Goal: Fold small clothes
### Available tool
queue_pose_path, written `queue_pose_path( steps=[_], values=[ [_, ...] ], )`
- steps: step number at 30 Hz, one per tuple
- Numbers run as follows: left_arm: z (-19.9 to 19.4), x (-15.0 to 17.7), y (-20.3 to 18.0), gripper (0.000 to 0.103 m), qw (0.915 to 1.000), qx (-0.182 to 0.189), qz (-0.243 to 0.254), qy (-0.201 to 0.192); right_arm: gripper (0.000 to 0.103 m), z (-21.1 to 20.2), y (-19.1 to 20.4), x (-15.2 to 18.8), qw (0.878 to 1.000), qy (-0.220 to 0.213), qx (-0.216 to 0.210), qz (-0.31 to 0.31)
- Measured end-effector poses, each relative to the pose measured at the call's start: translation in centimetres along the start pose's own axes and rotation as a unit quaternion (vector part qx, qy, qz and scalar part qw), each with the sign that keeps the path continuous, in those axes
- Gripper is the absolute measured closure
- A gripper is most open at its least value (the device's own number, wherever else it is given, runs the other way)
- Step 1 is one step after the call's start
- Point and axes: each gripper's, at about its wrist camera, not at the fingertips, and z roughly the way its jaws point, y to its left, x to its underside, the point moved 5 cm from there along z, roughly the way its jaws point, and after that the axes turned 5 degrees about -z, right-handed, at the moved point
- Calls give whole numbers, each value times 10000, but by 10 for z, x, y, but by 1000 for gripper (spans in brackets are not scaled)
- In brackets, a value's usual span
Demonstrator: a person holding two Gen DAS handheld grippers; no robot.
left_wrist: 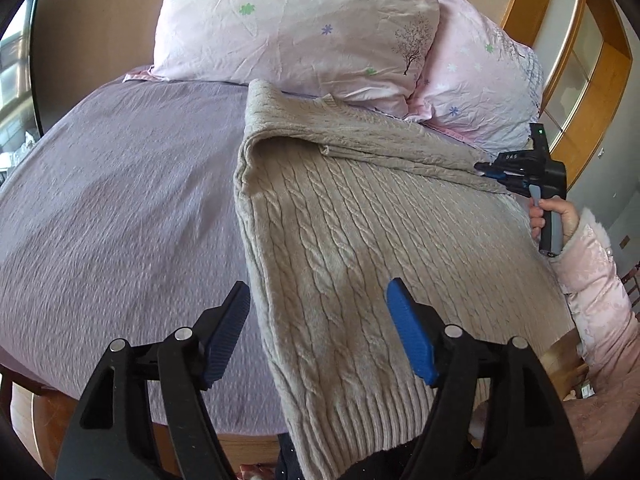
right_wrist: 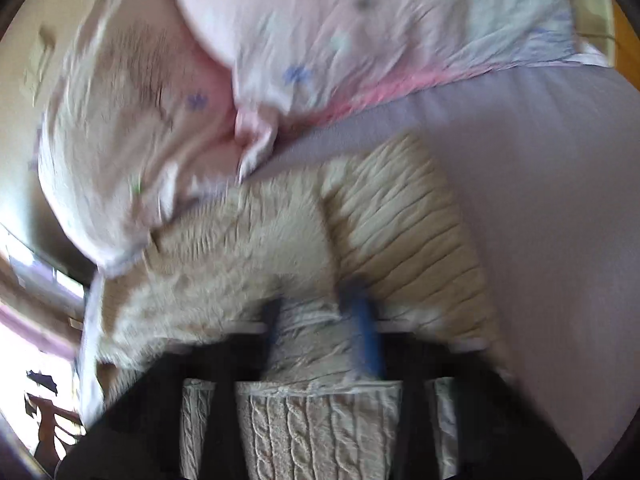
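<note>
A beige cable-knit sweater (left_wrist: pixel 352 232) lies on the lilac bedspread (left_wrist: pixel 120 208), its left side folded in and its ribbed hem hanging over the near edge. My left gripper (left_wrist: pixel 318 320) is open just above the sweater's lower left edge, touching nothing. My right gripper (left_wrist: pixel 490 170) is at the sweater's far right edge, by the folded sleeve. In the blurred right wrist view its jaws (right_wrist: pixel 320 320) are closed on a bunched fold of the sweater (right_wrist: pixel 304 336).
Two pink flowered pillows (left_wrist: pixel 296 28) lean at the head of the bed, just beyond the sweater. A wooden cabinet (left_wrist: pixel 576 52) stands at the far right. The person's pink padded sleeve (left_wrist: pixel 600 300) is at the right. The bed's near wooden edge (left_wrist: pixel 52 412) shows below.
</note>
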Motion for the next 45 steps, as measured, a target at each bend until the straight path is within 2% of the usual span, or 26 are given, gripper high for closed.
queue_pose_path(
  steps=[3, 5, 8, 10, 11, 14, 18, 20, 21, 22, 24, 25, 26, 27, 28, 29, 31, 33, 36, 37, 40, 45],
  values=[
    [2, 5, 3, 31, 9999, 51, -75, 119, 96, -24, -9, -4, 9987, -462, 56, 195],
    [4, 9, 5, 31, 9995, 157, -159, 223, 96, -31, -17, 0, 9987, -394, 278, 184],
    [6, 15, 8, 31, 9984, 330, -318, 342, 77, -51, -22, 17, 9993, -178, 223, 223],
    [2, 18, 9, 31, 9982, 386, -350, 307, 32, -78, -22, 32, 9994, -320, 115, 91],
    [-1, 20, 10, 31, 9980, 422, -383, 284, 29, -97, -25, 44, 9988, -415, 236, -59],
    [-8, 26, 12, 31, 9975, 519, -425, 228, 31, -126, -41, 79, 9991, -204, 314, -177],
    [-15, 34, 9, 32, 9965, 683, -459, 178, 43, -144, -62, 130, 9996, 262, 52, -35],
    [-17, 39, 5, 33, 9966, 695, -423, 159, 44, -155, -57, 147, 9993, 274, -160, -175],
    [-19, 42, 2, 36, 9968, 682, -390, 168, 49, -157, -52, 155, 9986, 345, -332, -204],
    [-19, 43, 0, 39, 9969, 667, -370, 177, 53, -159, -44, 169, 9959, 509, -707, -259],
    [-21, 48, -3, 50, 9976, 576, -316, 215, 53, -163, -31, 188, 9915, 607, -1042, -492],
    [-22, 50, -4, 54, 9975, 571, -341, 232, 59, -164, -26, 194, 9896, 641, -1146, -588],
    [-23, 51, -3, 62, 9974, 565, -386, 243, 68, -164, -21, 205, 9854, 810, -1356, -636],
    [-23, 53, -2, 72, 9971, 568, -426, 256, 95, -162, -19, 215, 9815, 939, -1561, -597],
    [-23, 54, -1, 78, 9967, 595, -473, 281, 94, -164, -18, 218, 9809, 843, -1653, -586],
    [-20, 57, 0, 91, 9951, 719, -573, 376, 94, -167, -18, 216, 9811, 733, -1695, -577],
    [-19, 54, 0, 92, 9932, 868, -679, 379, 95, -178, -18, 203, 9793, 392, -1936, -449],
    [-21, 43, -3, 92, 9903, 1109, -764, 337, 95, -199, -20, 178, 9737, -178, -2254, -264],
    [-32, 3, -2, 92, 9853, 1440, -915, -26, 96, -219, -24, 135, 9610, -971, -2589, 6],
    [-35, -18, 0, 92, 9837, 1492, -983, -217, 96, -220, -26, 126, 9570, -1089, -2686, 80],
    [-30, -61, 8, 93, 9812, 1507, -1119, -452, 96, -210, -24, 94, 9471, -1308, -2912, 321],
    [12, -131, 22, 93, 9844, 1169, -1237, -440, 96, -164, -23, 31, 9459, -1404, -2837, 717]
  ],
)
